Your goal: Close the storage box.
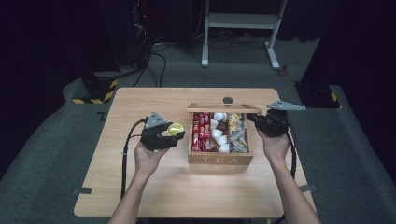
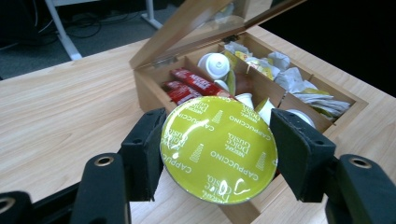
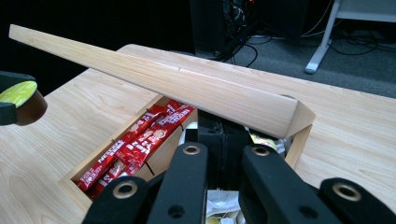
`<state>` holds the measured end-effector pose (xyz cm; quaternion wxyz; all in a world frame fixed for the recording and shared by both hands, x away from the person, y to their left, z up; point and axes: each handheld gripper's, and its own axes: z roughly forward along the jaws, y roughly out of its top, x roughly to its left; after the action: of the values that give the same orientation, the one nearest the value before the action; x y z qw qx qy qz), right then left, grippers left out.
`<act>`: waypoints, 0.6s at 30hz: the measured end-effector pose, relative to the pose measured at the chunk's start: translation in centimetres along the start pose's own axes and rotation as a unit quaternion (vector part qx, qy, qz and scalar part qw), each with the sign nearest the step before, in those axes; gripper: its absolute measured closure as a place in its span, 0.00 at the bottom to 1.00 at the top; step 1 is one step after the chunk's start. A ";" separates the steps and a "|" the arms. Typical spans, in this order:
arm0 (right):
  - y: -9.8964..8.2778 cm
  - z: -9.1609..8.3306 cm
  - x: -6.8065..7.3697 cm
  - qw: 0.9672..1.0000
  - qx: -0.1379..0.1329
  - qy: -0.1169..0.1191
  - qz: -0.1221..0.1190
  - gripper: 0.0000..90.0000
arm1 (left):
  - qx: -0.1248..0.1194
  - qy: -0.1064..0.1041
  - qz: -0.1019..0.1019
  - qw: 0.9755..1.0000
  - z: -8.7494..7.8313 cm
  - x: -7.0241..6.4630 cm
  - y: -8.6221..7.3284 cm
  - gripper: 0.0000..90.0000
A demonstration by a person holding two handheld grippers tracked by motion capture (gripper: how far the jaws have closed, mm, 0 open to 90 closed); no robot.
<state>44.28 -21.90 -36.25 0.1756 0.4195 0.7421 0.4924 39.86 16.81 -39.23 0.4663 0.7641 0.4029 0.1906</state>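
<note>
A: What is seen on the table (image 1: 140,186)?

B: A wooden box (image 1: 220,160) marked TEA is set right of centre, a little toward the far edge. Its lid (image 1: 223,108) is raised at the far side, and in the right gripper view the lid (image 3: 187,88) is seen slanting over the open compartments.

A: How is the box filled?

B: Red sachets (image 1: 201,131) are packed in the left compartment, white pods (image 1: 218,133) in the middle one, and paper-wrapped bags (image 1: 238,133) in the right one. The sachets (image 3: 140,140) are also seen lengthwise from the right gripper.

A: Where are the grippers?

B: The left gripper (image 1: 173,132) is held just left of the box, above the table. The right gripper (image 1: 254,119) is placed at the box's right far corner, next to the lid's right end.

A: And the jaws?

B: A capsule (image 2: 218,149) with a yellow-green foil top printed CAPPUCCINO is clamped between the left jaws, one pad pressed on each side of its rim. It is kept clear of the table, just left of the box (image 2: 154,91). The right jaws are drawn close together; whether the lid is pinched between them cannot be told.
</note>
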 end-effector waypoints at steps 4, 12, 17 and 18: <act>0.0 0.0 0.0 1.000 0.000 0.000 0.000 1.00 | -0.001 0.006 -0.010 1.000 -0.5 0.7 -0.5 0.43; -0.1 0.0 0.0 1.000 -0.001 0.000 0.000 1.00 | -0.006 0.018 -0.023 1.000 -1.5 1.9 -1.3 0.43; -0.1 0.0 0.0 1.000 0.000 0.000 -0.001 1.00 | -0.007 0.022 -0.028 0.999 -1.8 2.2 -1.7 0.43; -0.1 0.0 0.0 1.000 0.000 0.000 -0.001 1.00 | -0.006 0.023 -0.030 0.999 -1.9 2.3 -1.8 0.43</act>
<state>44.18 -21.91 -36.36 0.1758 0.4188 0.7427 0.4920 39.25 20.14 -40.05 0.4670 0.7441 0.4354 0.1965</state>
